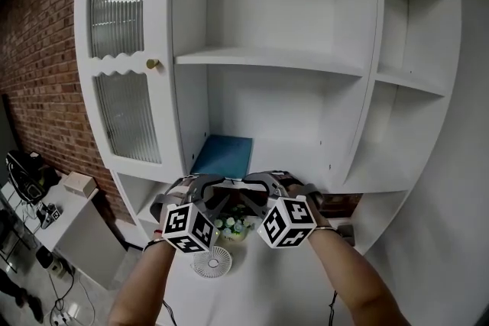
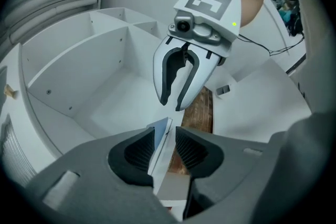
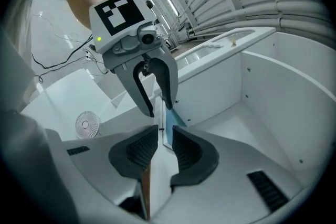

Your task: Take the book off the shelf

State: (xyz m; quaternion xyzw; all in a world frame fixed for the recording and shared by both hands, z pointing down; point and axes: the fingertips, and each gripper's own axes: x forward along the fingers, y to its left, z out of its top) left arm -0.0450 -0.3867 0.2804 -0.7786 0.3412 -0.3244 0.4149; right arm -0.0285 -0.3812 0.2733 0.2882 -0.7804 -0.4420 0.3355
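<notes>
A blue book (image 1: 223,155) lies flat on the lower shelf (image 1: 306,164) of a white cabinet, its near edge at the shelf's front. My left gripper (image 1: 210,185) and right gripper (image 1: 263,183) meet at that edge and point at each other. In the left gripper view the thin book (image 2: 160,134) stands edge-on between my left gripper's (image 2: 164,139) pads, with the right gripper (image 2: 171,106) just beyond. In the right gripper view the book's blue cover (image 3: 176,118) runs between my right gripper's (image 3: 164,139) pads, and the left gripper (image 3: 159,109) faces it. Both grippers are shut on the book.
The cabinet has a ribbed-glass door (image 1: 114,8) with a brass knob (image 1: 152,63) at the left, an upper shelf (image 1: 267,57) above the book and side shelves (image 1: 412,80) at the right. A small white fan (image 1: 212,262) and a plant (image 1: 233,225) stand below. A brick wall (image 1: 38,72) rises at the left.
</notes>
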